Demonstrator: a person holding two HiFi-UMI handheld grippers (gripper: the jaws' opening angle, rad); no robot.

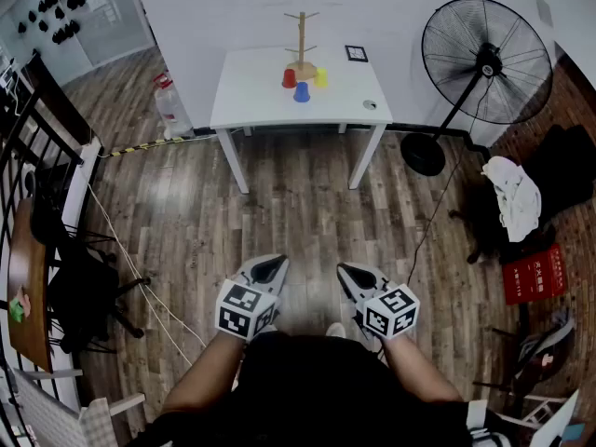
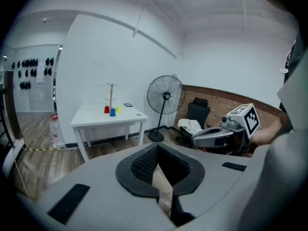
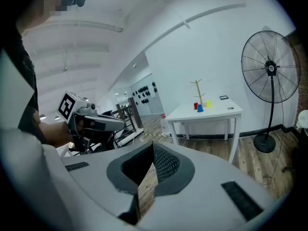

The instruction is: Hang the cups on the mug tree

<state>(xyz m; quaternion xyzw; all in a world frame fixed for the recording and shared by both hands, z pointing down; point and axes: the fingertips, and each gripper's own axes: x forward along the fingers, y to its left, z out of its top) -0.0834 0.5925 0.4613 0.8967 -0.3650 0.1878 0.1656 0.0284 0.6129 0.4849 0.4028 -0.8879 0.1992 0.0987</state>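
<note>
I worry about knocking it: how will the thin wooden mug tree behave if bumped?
The thin wooden mug tree looks tall over a small base, so it probably tips easily. On the smooth white table it may also slide. Bare wood suggests stiff and light.

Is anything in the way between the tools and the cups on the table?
Nothing visible is. Only wooden floor lies between the left tool, the right tool and the white table with the cups. The fan stands off to the right.
</note>
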